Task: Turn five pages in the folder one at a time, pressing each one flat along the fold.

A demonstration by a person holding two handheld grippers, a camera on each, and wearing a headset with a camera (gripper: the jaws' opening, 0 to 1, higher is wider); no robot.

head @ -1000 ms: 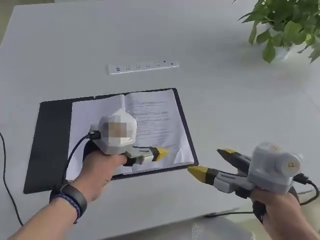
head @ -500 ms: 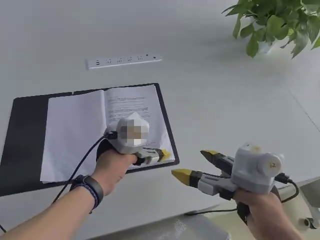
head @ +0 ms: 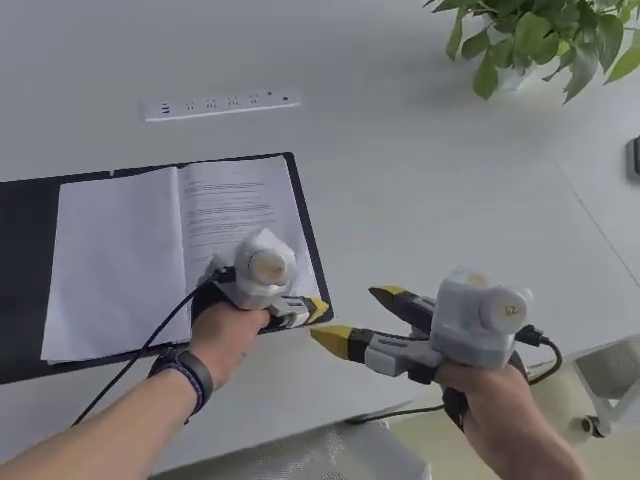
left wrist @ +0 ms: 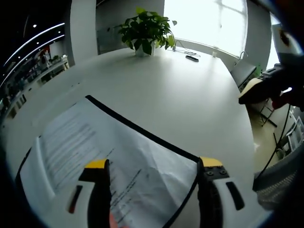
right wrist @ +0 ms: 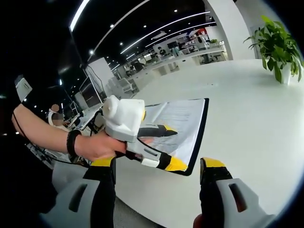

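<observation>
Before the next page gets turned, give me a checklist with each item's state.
1. Folder open, lying on the table: ok.
2. Left gripper at the lower outer corner of the right page: ok.
3. Left gripper open, ready to pinch: ok.
4. A single sheet separated at that corner: cannot tell, edges too fine.
5. Right gripper open, off the folder: ok.
6. Power strip and plant away from the page's sweep: ok.
</observation>
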